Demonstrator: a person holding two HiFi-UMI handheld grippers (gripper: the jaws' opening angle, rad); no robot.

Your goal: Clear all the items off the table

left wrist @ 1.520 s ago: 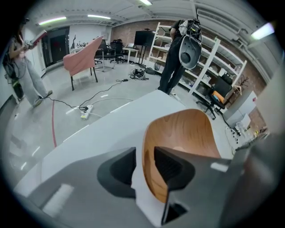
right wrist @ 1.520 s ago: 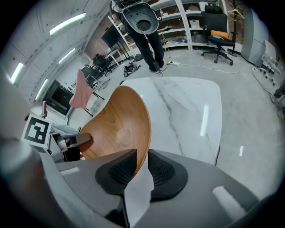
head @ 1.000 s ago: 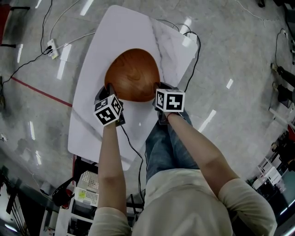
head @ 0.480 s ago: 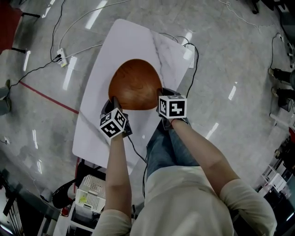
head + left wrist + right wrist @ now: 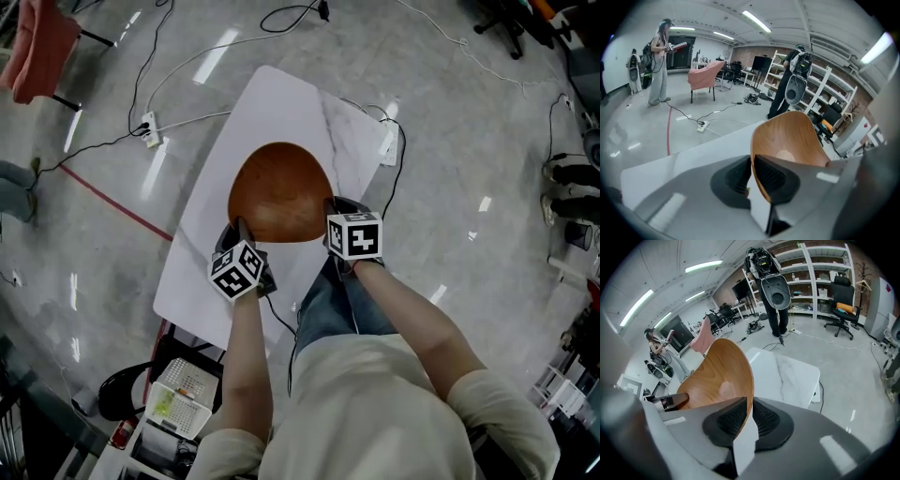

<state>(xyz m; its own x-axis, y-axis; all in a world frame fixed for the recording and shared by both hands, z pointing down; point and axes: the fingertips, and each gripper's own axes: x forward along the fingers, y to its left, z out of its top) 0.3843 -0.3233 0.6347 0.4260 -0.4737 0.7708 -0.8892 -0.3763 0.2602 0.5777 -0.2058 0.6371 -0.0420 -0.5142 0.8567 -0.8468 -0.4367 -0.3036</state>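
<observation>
Over the near half of the white table point(image 5: 272, 103), I had the wooden bowl point(image 5: 279, 192) pinched at two points on its rim. The left gripper point(image 5: 236, 232) had its jaws clamped on the near-left edge and the right gripper point(image 5: 334, 214) had its jaws clamped on the near-right edge. Both gripper views showed the thin wall sandwiched between the ribbed pads. The bowl was the only item I could see there, and it looked tilted and clear of the top, so I judged this the carry-off step. The next move called for both hands travelling together at the same spacing, so the rim neither slipped nor twisted. The table's near edge lay just under my wrists. A black cable point(image 5: 402, 155) hugged its right side with open floor beyond, a power strip point(image 5: 148, 129) lay off to the left, and a white basket point(image 5: 180, 394) stood close by my left.
</observation>
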